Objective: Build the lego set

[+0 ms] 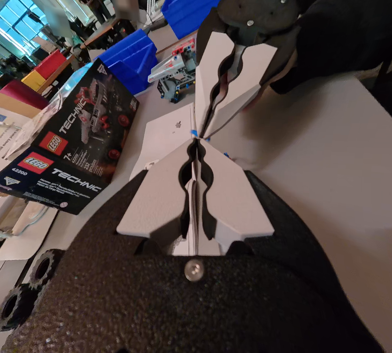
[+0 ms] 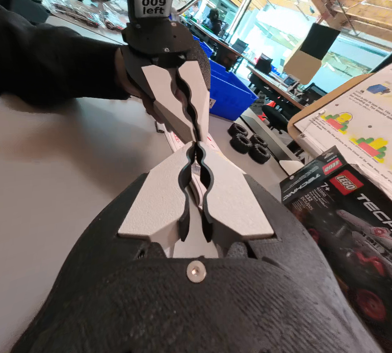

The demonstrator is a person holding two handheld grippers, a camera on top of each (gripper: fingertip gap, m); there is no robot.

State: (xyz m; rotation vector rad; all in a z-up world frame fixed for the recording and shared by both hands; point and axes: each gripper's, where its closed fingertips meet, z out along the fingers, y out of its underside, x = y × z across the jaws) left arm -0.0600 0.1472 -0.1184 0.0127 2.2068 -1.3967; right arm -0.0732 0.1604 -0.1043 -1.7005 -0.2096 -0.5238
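My left gripper (image 1: 196, 141) and right gripper (image 2: 196, 145) are both shut and meet tip to tip just above the white table (image 1: 307, 152). In the left wrist view the right gripper (image 1: 201, 136) comes down from above, and a small blue piece (image 1: 193, 131) sticks out on both sides of its tip. I cannot tell whether the left gripper also pinches it. In the right wrist view the left gripper (image 2: 198, 139) hangs from above. A white instruction booklet (image 1: 167, 131) lies flat under the tips. The half-built grey and red model (image 1: 176, 73) stands behind it.
The black set box (image 1: 74, 141) lies left of the booklet and also shows in the right wrist view (image 2: 339, 205). Blue bins (image 1: 131, 63) stand at the back. Several black tyres (image 2: 248, 145) lie near a bin (image 2: 229, 92). Another blue piece (image 1: 226, 154) lies on the table. A poster board (image 2: 350, 120) leans at the right. Only a small space, under 4 cm, lies between the two pairs of fingers.
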